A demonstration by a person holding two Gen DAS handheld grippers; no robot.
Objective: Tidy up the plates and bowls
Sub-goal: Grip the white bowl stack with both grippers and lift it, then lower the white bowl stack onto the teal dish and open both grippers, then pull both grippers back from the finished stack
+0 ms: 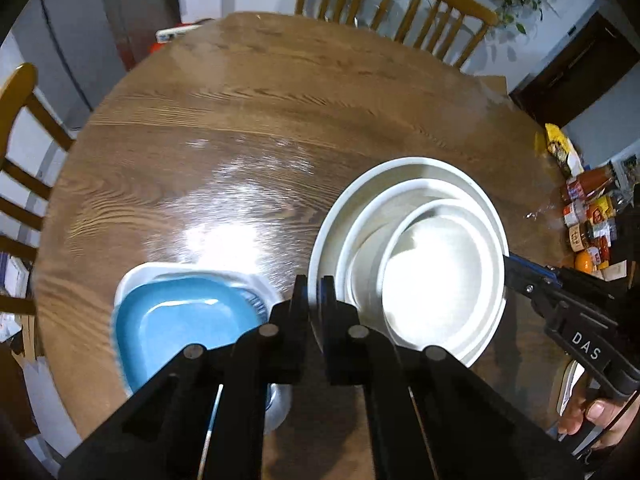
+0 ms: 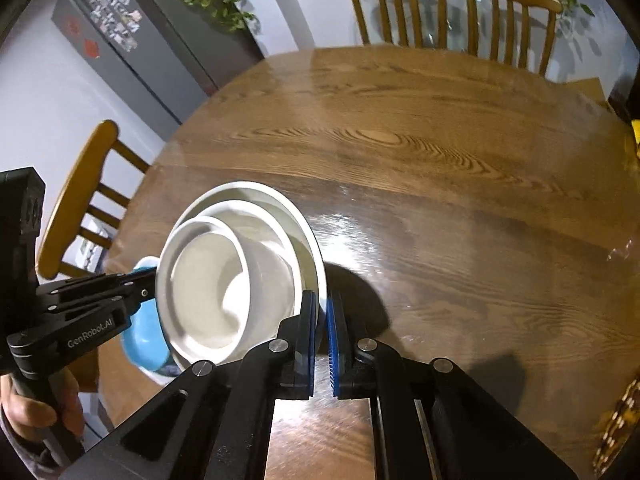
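Three nested white bowls [image 1: 416,268] hang above the round wooden table [image 1: 248,120], held from both sides. My left gripper [image 1: 317,292] is shut on the outer bowl's left rim. My right gripper [image 2: 320,312] is shut on the same bowl's right rim [image 2: 318,280]. The bowl stack shows in the right wrist view [image 2: 232,280] too. A blue square dish [image 1: 180,328] sits inside a white square dish [image 1: 132,280] on the table, below and left of the left gripper. The blue dish peeks out under the bowls in the right wrist view [image 2: 144,340].
Wooden chairs [image 2: 448,8] stand at the far side and another [image 2: 80,200] at the left. Spice jars and packets [image 1: 588,216] crowd the table's right edge. A grey fridge [image 2: 132,40] stands behind at the left.
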